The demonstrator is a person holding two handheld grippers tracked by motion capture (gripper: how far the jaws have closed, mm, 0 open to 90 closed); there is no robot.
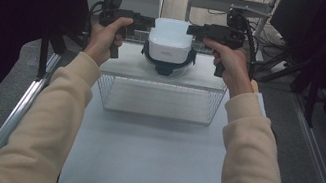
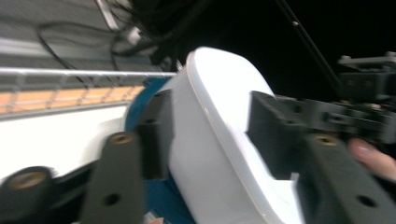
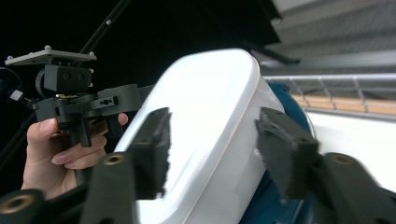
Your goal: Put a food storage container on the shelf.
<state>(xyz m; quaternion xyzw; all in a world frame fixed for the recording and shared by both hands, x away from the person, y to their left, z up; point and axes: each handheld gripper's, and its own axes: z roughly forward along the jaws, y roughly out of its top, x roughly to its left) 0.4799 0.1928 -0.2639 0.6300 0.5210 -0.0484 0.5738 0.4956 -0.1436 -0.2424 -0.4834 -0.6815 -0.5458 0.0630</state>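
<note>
Between the two grippers hangs a white device [image 1: 170,39] with a dark blue underside, lifted over a clear wire-ribbed bin [image 1: 159,98]. Left gripper [image 1: 138,22] clamps its left flank, jaws closed against the shell; right gripper [image 1: 197,30] pinches the opposite flank likewise. Beyond them, shelving and cables.

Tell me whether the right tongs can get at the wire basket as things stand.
Probably not right now: the right tongs look clamped on the white appliance, shared with the left tongs and held above the wire basket. The basket itself looks unobstructed once the appliance is released.
</note>
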